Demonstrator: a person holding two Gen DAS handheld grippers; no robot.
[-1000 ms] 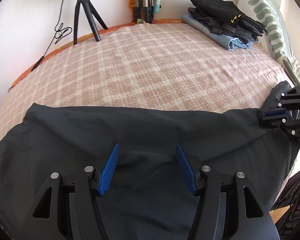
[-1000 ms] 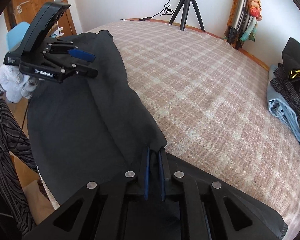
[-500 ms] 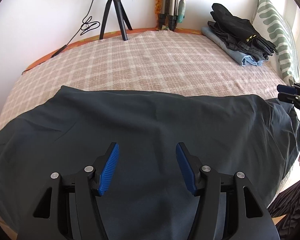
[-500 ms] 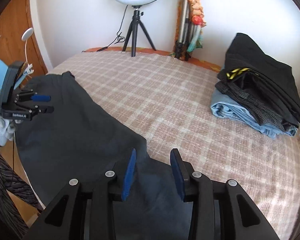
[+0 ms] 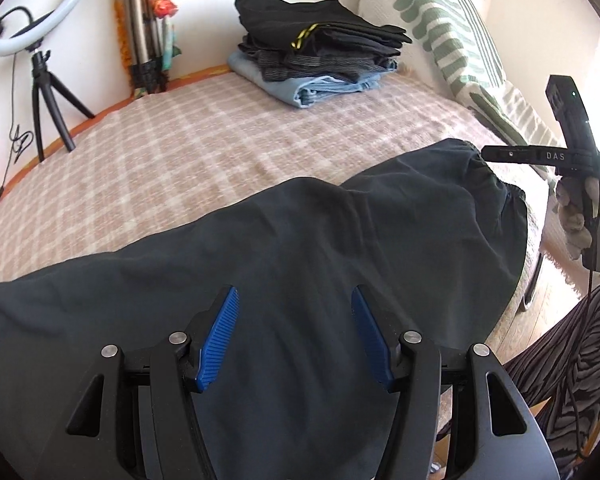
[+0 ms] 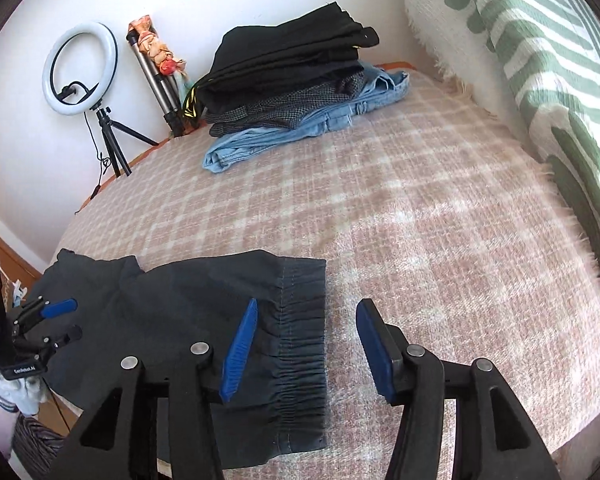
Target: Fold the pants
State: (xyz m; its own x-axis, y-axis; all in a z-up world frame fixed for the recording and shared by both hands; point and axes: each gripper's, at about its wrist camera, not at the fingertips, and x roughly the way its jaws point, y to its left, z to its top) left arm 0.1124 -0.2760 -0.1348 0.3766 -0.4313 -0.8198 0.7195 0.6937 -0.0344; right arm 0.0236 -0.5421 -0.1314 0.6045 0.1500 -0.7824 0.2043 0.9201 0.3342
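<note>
The dark pants (image 5: 284, 264) are spread along the near edge of the checked bed cover (image 6: 400, 200), their gathered waistband (image 6: 302, 344) lying between and just ahead of the jaws of the right gripper (image 6: 304, 350). Both that gripper and the left gripper (image 5: 294, 340), held over the legs, are seen wide open and empty. The laying-out appears finished; a fresh grasp of hem or waistband is judged necessary for the next fold. A folded stack (image 6: 292, 76) lies well beyond.
</note>
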